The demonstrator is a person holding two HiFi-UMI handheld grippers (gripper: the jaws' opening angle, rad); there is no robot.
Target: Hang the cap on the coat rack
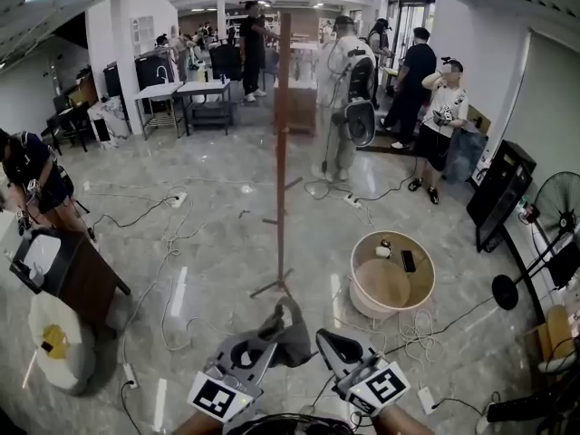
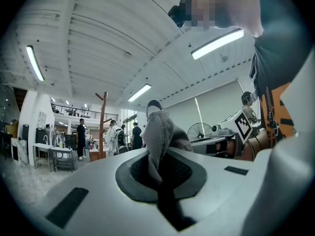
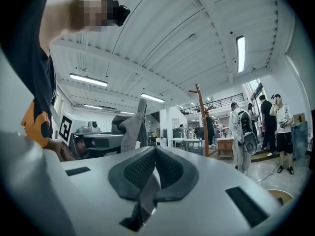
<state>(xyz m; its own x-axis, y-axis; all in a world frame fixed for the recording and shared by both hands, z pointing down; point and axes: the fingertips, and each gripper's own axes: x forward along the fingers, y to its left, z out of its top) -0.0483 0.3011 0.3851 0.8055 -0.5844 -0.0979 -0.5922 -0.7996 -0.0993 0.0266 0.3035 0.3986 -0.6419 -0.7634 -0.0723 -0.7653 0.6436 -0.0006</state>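
The grey cap [image 1: 286, 330] hangs low in the head view, stretched between my two grippers. My left gripper [image 1: 263, 350] is shut on it; in the left gripper view a fold of the cap [image 2: 158, 132] sticks up out of the closed pads [image 2: 147, 178]. My right gripper [image 1: 326, 341] is shut too, and in the right gripper view a strip of grey cloth [image 3: 143, 200] is pinched between its pads. The wooden coat rack [image 1: 281, 152] stands ahead on the floor, a few steps away. It also shows as a coat rack [image 2: 102, 127] in the left gripper view and a coat rack [image 3: 201, 117] in the right gripper view.
A round tub [image 1: 426, 284] with small items on it stands to the right of the rack's base. Cables [image 1: 172, 243] trail over the floor. A fan [image 1: 555, 208] and a dark panel [image 1: 497, 193] are on the right, a chair [image 1: 63, 270] on the left, several people behind.
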